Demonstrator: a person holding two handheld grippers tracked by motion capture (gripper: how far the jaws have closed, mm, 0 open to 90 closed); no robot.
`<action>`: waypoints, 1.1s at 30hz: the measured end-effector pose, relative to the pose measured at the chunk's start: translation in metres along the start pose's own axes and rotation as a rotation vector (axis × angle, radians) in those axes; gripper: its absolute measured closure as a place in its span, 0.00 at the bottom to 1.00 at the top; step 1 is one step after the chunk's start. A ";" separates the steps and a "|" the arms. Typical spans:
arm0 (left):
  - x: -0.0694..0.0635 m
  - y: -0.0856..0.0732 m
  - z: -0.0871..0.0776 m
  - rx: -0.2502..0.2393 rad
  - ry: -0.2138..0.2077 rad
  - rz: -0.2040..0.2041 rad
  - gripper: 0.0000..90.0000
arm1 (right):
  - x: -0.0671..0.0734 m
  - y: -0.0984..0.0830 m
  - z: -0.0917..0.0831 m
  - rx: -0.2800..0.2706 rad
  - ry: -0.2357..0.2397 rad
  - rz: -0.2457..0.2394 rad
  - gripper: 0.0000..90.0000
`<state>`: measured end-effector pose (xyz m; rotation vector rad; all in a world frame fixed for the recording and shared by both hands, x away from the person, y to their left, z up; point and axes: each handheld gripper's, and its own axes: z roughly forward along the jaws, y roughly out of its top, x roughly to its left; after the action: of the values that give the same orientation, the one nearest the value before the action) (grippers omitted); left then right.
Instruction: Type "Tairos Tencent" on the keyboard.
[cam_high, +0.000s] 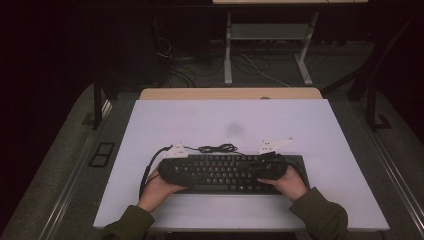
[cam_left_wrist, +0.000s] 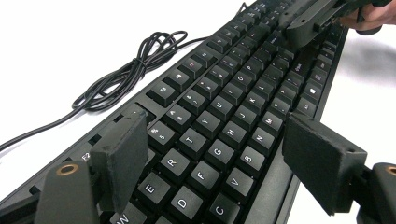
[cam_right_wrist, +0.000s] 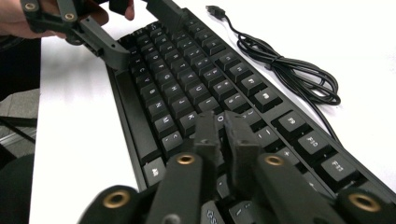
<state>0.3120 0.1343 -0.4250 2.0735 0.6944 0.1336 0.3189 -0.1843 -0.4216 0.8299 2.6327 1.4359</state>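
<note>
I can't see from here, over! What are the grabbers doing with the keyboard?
Left gripper open, straddling keyboard. Right gripper shut, over the keys. Bundled cable lies behind, not in the way.
</note>
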 end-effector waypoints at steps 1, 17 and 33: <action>0.000 0.000 0.000 -0.003 0.000 -0.006 0.24 | 0.000 0.000 -0.001 0.004 0.001 -0.005 0.98; 0.004 -0.001 0.000 -0.009 0.009 -0.025 0.22 | -0.002 -0.018 -0.008 0.086 0.030 -0.019 0.99; 0.003 0.002 0.000 -0.018 0.024 -0.018 0.23 | -0.001 -0.023 -0.003 0.145 0.022 -0.055 0.99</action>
<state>0.3157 0.1353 -0.4239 2.0511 0.7245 0.1542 0.3089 -0.1968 -0.4381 0.7493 2.7798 1.2620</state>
